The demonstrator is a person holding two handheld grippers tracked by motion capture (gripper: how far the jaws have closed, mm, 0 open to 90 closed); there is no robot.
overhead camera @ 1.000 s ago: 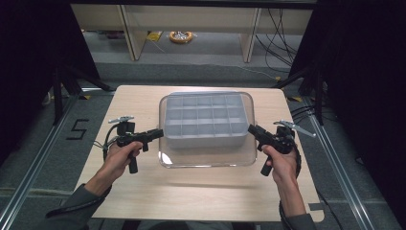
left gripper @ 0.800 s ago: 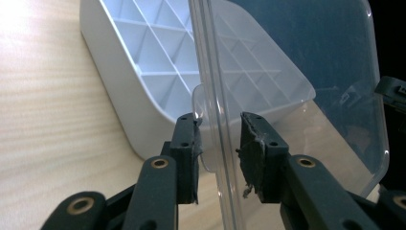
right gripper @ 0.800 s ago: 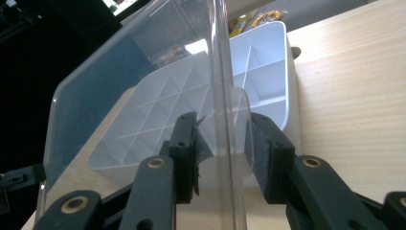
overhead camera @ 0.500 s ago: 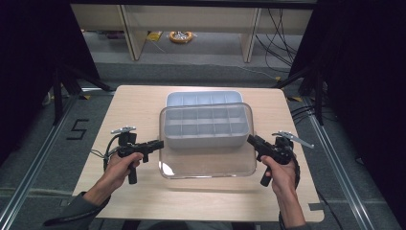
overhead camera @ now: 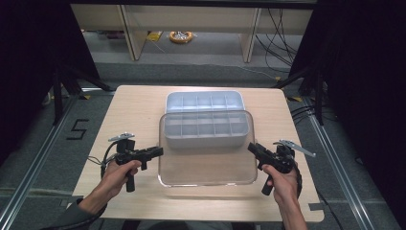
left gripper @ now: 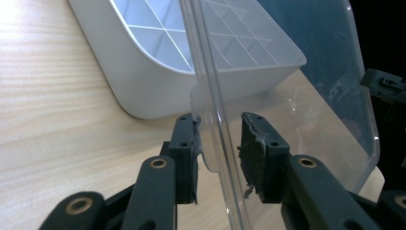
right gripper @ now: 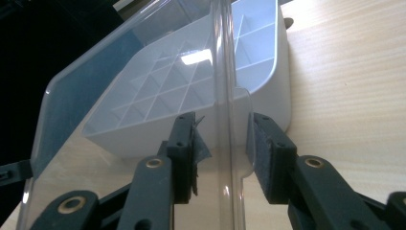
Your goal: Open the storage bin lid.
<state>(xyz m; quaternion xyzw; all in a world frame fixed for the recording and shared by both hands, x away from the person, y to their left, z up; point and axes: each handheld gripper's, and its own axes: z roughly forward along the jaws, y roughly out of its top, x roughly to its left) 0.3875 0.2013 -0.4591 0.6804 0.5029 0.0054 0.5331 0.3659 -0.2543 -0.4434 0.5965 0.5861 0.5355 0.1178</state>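
A clear plastic lid [overhead camera: 207, 158] hangs level above the table between my two grippers, its far edge overlapping the white compartment box [overhead camera: 205, 101] behind it. My left gripper [overhead camera: 159, 152] is shut on the lid's left rim [left gripper: 216, 129], one jaw on each face. On the right rim [right gripper: 225, 129] my right gripper [overhead camera: 251, 147] is shut the same way. The box [left gripper: 158, 72] stands open on the wood, its grid of empty cells showing through the lid [right gripper: 158, 86].
The light wooden table [overhead camera: 134, 110] has bare wood on both sides of the box and a strip in front of the lid. Dark floor, metal rails and black stands surround it. A shelf stands beyond the far edge.
Both grippers have drawn the lid off the box and toward the person. The box's far half now stands uncovered.
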